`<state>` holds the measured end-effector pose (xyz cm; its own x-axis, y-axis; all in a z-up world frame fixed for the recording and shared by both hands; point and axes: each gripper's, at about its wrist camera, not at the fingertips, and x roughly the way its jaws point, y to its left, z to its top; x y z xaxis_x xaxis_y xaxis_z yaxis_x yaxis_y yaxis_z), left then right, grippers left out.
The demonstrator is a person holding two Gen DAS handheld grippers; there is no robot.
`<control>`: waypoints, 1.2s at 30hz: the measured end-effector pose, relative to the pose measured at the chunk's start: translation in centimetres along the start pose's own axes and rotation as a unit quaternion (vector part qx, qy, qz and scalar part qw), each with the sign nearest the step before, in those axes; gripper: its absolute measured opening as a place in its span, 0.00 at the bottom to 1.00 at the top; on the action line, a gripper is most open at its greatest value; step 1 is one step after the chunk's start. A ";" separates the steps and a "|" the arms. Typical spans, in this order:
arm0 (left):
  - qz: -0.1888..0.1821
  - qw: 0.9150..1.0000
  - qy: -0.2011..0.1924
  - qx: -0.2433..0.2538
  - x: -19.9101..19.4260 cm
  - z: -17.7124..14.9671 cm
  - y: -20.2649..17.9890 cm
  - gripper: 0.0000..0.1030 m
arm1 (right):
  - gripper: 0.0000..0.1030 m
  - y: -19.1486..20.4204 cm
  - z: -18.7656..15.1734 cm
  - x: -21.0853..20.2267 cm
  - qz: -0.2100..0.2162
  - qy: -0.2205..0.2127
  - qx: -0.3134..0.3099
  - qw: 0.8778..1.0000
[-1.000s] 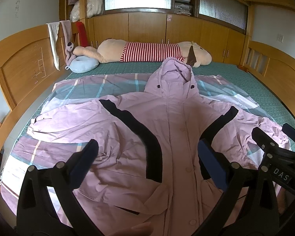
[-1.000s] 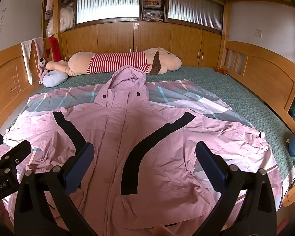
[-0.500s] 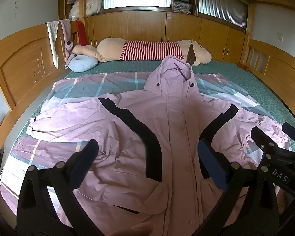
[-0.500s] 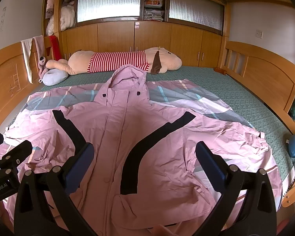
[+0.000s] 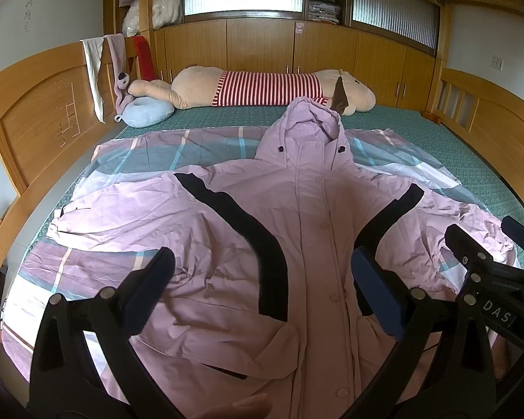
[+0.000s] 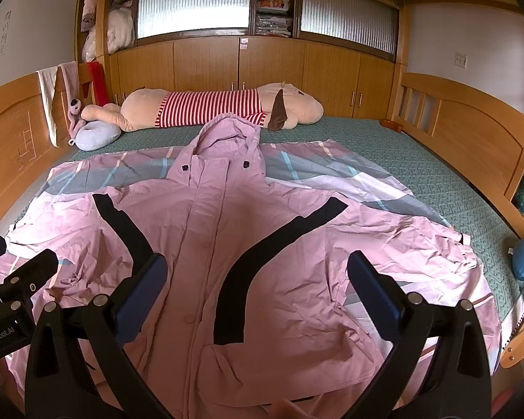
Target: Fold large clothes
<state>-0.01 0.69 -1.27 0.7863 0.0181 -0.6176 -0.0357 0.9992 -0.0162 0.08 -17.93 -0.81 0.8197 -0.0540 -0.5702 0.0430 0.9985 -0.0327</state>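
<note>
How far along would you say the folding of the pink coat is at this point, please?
Done: the pink coat lies spread flat, front up, on the checked sheet, sleeves out to both sides and hood toward the plush toy. In hand: nothing; the left gripper and right gripper hover open above its lower half. Left: every fold, since neither sleeve nor the hem is turned in.

The left gripper (image 5: 262, 284) has black arms with silver round screws and dark blue pads (image 5: 375, 293). The right gripper (image 6: 256, 288) is built alike; seen at 3 o'clock from the left camera, its black body bears white letters "DAS". At 9 o'clock in the right view, the left one reads "GenRobot.AI".
</note>
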 end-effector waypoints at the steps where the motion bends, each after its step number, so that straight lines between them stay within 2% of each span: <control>1: 0.000 1.000 0.000 0.000 0.0 0.0 0.0 0.98 | 0.99 0.0 0.0 0.0 0.000 0.000 0.000 1.000; 36: 0.001 1.000 0.008 0.004 0.1 -0.7 0.1 0.98 | 0.99 0.4 -0.2 0.2 -0.002 0.003 -0.002 1.000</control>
<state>-0.39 0.77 -1.88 0.7760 0.0192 -0.6304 -0.0326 0.9994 -0.0097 0.18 -17.56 -1.14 0.8162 -0.0585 -0.5748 0.0440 0.9983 -0.0392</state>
